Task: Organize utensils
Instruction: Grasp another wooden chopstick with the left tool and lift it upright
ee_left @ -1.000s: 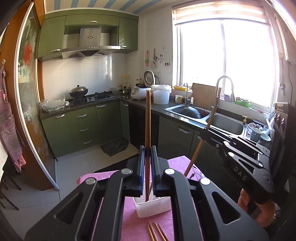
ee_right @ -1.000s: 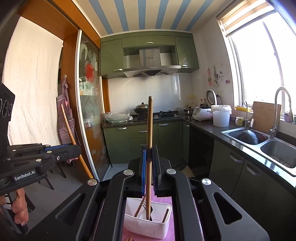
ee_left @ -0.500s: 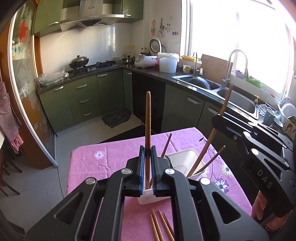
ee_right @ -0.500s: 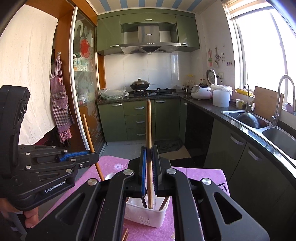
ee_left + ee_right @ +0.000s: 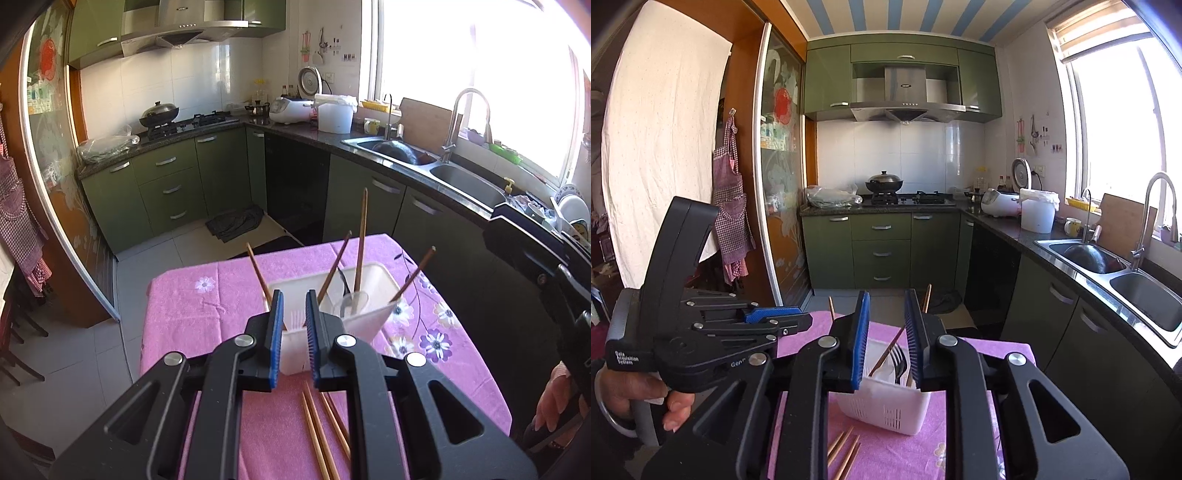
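Now both tongs stand spread with nothing between the pads: left tongs (image 5: pixel 293 328) and right tongs (image 5: pixel 886 339) hover just above the white basket (image 5: pixel 373 273), which sits on the pink-clothed counter (image 5: pixel 184 302). Several chopsticks (image 5: pixel 360 243) lean upright inside the basket, along with a fork (image 5: pixel 897 363). More loose chopsticks (image 5: pixel 321 432) lie flat on the cloth near us, just in front of the basket. We judge the drop-in step is done for this pair and a new pickup comes next. That calls for lowering toward the loose sticks, pinching one near its middle, then tipping it upright over the basket opening.
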The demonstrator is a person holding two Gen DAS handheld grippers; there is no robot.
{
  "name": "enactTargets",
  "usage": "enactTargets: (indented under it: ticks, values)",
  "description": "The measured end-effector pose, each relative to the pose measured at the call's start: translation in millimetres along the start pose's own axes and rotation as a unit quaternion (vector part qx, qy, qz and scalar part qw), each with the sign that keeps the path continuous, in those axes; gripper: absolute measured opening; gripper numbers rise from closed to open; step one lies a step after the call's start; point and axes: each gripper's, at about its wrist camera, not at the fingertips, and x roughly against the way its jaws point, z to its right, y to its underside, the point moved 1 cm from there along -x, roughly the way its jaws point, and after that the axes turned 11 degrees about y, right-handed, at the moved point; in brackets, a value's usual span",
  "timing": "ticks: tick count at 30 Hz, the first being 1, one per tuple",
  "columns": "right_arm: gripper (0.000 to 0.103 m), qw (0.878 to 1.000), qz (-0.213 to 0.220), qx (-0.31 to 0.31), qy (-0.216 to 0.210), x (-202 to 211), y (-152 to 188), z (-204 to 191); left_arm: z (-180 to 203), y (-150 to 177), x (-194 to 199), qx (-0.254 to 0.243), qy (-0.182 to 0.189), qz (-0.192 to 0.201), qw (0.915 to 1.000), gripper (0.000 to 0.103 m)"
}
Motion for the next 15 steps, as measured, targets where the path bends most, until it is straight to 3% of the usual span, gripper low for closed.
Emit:
enactTargets:
  ticks: [4, 9, 15]
  values:
    - [0.026, 0.997, -0.075, 0.010, 0.002, -9, 56, -1, 0, 45, -14, 0.019, 0.015, -0.057, 0.9981, 0.012]
    - [0.026, 0.982, -0.188, 0.012, 0.006, -48, 135, 5, -3, 102, -50, 0.047, 0.031, -0.137, 0.9890, 0.012]
    - [0.026, 0.971, -0.238, -0.007, 0.005, -67, 182, 18, -11, 146, -91, 0.085, 0.035, -0.207, 0.9740, 0.012]
